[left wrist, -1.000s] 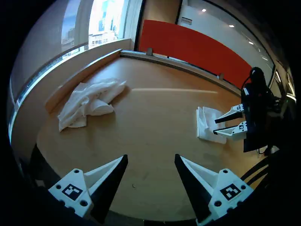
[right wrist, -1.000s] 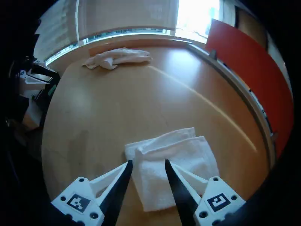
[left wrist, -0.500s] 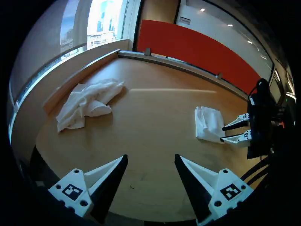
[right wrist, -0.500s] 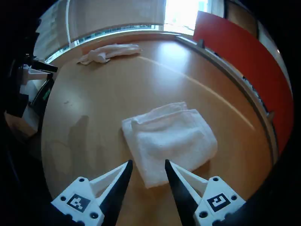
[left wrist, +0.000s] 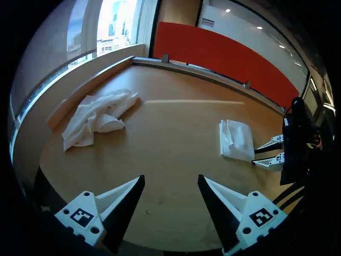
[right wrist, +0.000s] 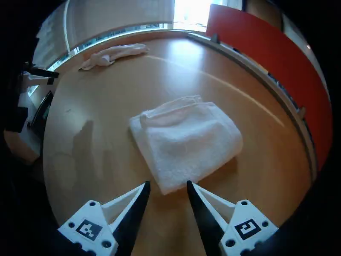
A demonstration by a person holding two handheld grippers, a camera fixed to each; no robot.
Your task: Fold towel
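A folded white towel (right wrist: 185, 138) lies flat on the wooden table (right wrist: 106, 111); in the left gripper view the folded towel (left wrist: 235, 139) sits at the right. A crumpled white towel (left wrist: 96, 117) lies by the window ledge, and in the right gripper view this crumpled towel (right wrist: 113, 54) is far off at the top left. My right gripper (right wrist: 168, 183) is open just short of the folded towel's near corner, with nothing between its fingers; from the other side, the right gripper (left wrist: 254, 156) hangs beside that towel. My left gripper (left wrist: 170, 177) is open above bare table.
A red panel (left wrist: 226, 53) runs along the table's far edge, also seen as the red panel (right wrist: 277, 55) at the right. A raised wooden ledge (left wrist: 85, 85) and windows border the crumpled towel's side. Dark equipment (right wrist: 30, 106) sits at the left table edge.
My right gripper has drawn back off the folded towel, which now lies whole ahead of its fingertips. The left gripper has hardly moved.
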